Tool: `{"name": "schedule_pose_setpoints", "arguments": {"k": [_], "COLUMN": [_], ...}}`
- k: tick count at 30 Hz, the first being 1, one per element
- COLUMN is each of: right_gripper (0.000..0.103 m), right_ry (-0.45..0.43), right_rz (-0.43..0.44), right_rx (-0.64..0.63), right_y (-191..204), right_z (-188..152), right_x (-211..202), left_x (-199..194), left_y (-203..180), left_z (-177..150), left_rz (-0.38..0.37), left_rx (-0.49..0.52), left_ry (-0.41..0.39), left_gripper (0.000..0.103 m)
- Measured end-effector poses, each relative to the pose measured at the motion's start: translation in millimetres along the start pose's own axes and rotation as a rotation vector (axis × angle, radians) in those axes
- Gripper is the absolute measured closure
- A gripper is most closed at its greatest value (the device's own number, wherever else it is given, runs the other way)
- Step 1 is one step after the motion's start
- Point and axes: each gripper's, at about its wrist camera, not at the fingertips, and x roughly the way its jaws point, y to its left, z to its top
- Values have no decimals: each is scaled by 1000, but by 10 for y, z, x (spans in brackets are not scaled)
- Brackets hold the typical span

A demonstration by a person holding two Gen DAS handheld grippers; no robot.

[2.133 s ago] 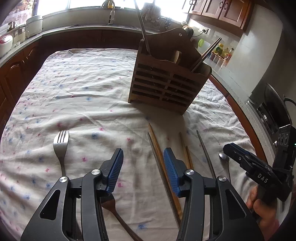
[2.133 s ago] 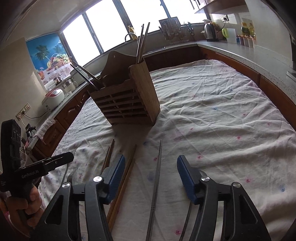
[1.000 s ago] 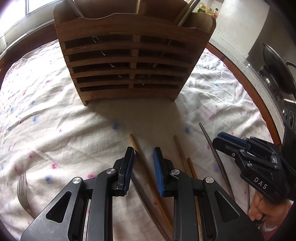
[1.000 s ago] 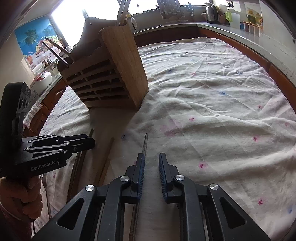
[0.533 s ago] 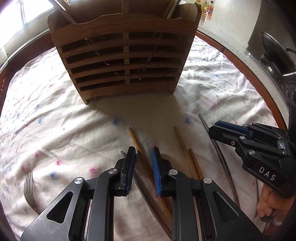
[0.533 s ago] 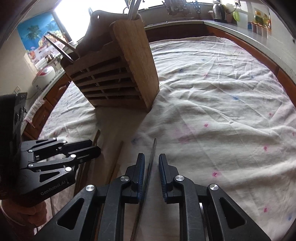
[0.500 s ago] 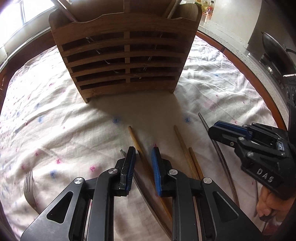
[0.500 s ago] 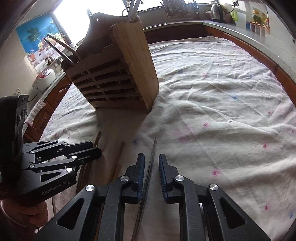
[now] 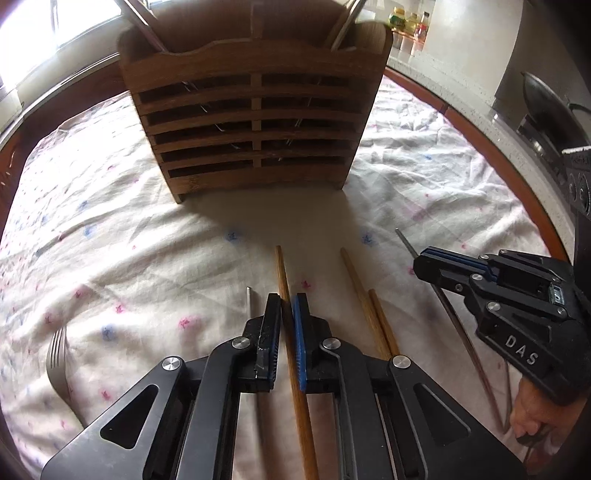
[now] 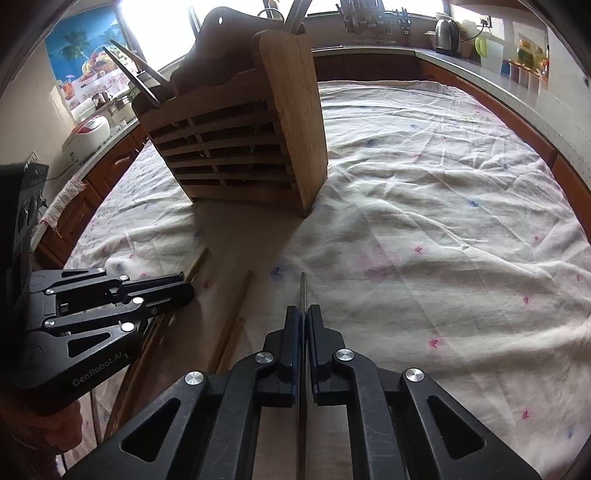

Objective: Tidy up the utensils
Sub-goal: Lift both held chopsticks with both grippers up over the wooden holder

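Note:
A slatted wooden utensil holder [image 9: 255,122] stands on the tablecloth with several utensils in it. My left gripper [image 9: 284,297] has its jaws closing on a wooden chopstick [image 9: 280,266], and the blue pads press on both its sides. To its right, my right gripper [image 10: 304,308] has its jaws closing on a thin metal chopstick [image 10: 303,288], pinched between the pads. Two more wooden chopsticks [image 9: 354,280] lie between the grippers. A second metal chopstick [image 9: 249,299] lies just left of the left gripper. A fork [image 9: 55,354] lies far left.
The flowered tablecloth [image 10: 424,221] is bare to the right of the holder [image 10: 240,147]. A stove with a pan [image 9: 546,110] sits beyond the table's right edge. Counters with a rice cooker [image 10: 88,136] and a kettle [image 10: 445,31] ring the table.
Both grippers came closer to the holder, then their jaws narrowed from wide open to pinching: the left onto the wooden chopstick, the right onto the metal one.

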Motion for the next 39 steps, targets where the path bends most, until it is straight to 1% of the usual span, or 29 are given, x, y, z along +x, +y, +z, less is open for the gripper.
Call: {"name": "schedule_pose_setpoints", "arguments": {"k": [5,10,13,22,26,29,39], "right_gripper": [98,98,98,98,98,98,98], "right_ry": [-58,-127,-173,-314,-376,-406,-463], "right_rz": [56,89,108,131,125,127,127], "right_rx": [46,48,50,37,25,24,32], "right_y": [-46,3,30,143,191,201,187], "right_z": [-21,-5,-6,88,129,142,204], "right_x": [-286,-638,-845,-1376,-1581,-1680,-1848], "left_x": [-347,-783,-1056,-1681,-1880,-2001,-2163], "left_y": [45,90,150,251,306,341,391], "left_z": [-48,-101,-151,-261,-303,-320,-325], "left_rz": [-31,-59,-90,-110,-118,-123,-126], "left_rx": [-41,-75,-110,-163,-178,-188,-201], "left_ry": [-72,-151,-202,-344,-406,-440,-489], "left_gripper": [98,98,98,98,98,98,98]}}
